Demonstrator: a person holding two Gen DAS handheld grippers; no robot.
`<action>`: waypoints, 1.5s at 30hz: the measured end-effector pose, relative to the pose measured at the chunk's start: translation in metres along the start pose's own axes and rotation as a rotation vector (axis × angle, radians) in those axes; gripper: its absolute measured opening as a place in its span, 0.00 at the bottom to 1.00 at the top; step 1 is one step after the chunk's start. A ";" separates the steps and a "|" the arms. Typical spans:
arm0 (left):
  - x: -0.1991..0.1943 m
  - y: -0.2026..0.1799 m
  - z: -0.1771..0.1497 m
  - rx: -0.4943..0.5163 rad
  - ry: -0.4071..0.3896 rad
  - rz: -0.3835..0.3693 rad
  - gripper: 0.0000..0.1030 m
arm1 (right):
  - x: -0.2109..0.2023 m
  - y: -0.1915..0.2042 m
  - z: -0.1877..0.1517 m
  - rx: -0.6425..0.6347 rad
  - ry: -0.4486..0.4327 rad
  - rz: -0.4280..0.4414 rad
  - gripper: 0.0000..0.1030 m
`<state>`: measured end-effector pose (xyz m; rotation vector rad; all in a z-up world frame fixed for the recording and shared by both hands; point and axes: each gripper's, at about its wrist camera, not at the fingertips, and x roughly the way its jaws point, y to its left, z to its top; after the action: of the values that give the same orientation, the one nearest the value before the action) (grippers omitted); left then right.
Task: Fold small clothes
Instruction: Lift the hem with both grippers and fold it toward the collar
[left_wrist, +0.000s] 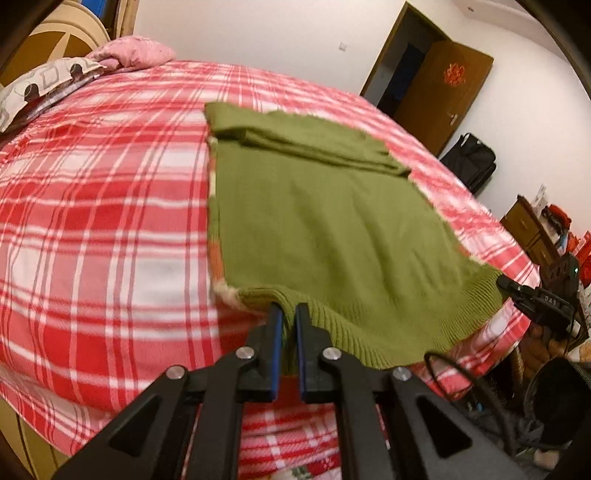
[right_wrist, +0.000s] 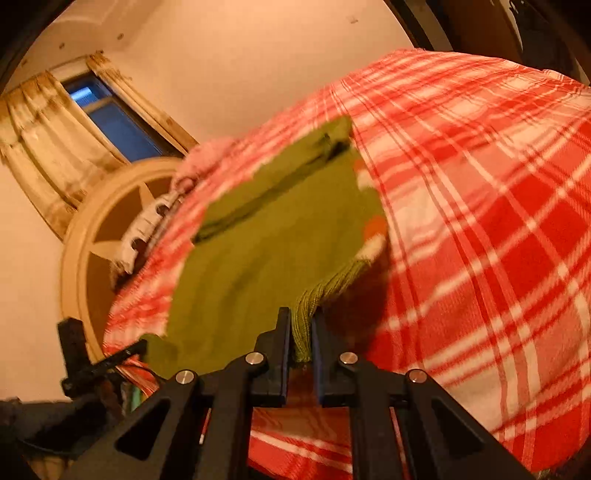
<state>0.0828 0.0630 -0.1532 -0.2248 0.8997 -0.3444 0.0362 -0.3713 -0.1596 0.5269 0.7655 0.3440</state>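
A green knit sweater (left_wrist: 332, 214) lies flat on a bed with a red and white plaid cover (left_wrist: 103, 221), its sleeves folded across the far end. My left gripper (left_wrist: 289, 314) is shut on the ribbed hem at its near left corner. My right gripper (right_wrist: 300, 325) is shut on the ribbed hem at the other near corner and lifts it a little; the sweater (right_wrist: 258, 240) stretches away from it. The right gripper also shows in the left wrist view (left_wrist: 506, 286) at the hem's right corner. The left gripper shows in the right wrist view (right_wrist: 142, 345).
Pillows (left_wrist: 48, 81) and a pink cushion (left_wrist: 133, 51) lie at the head of the bed by a round headboard (right_wrist: 110, 229). A brown door (left_wrist: 439, 92), a black bag (left_wrist: 469, 162) and a cluttered dresser (left_wrist: 535, 229) stand to the right. A curtained window (right_wrist: 107, 118) is behind the headboard.
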 end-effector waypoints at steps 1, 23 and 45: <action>0.001 0.000 0.006 0.006 -0.015 0.003 0.07 | 0.000 0.000 0.007 0.009 -0.013 0.010 0.09; 0.015 0.022 0.125 -0.030 -0.200 -0.006 0.06 | 0.042 0.046 0.153 -0.022 -0.132 0.062 0.09; 0.089 0.059 0.240 -0.102 -0.194 0.024 0.06 | 0.158 0.048 0.278 -0.056 -0.101 -0.016 0.09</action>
<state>0.3358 0.0947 -0.0924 -0.3357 0.7286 -0.2500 0.3404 -0.3464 -0.0537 0.4817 0.6607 0.3202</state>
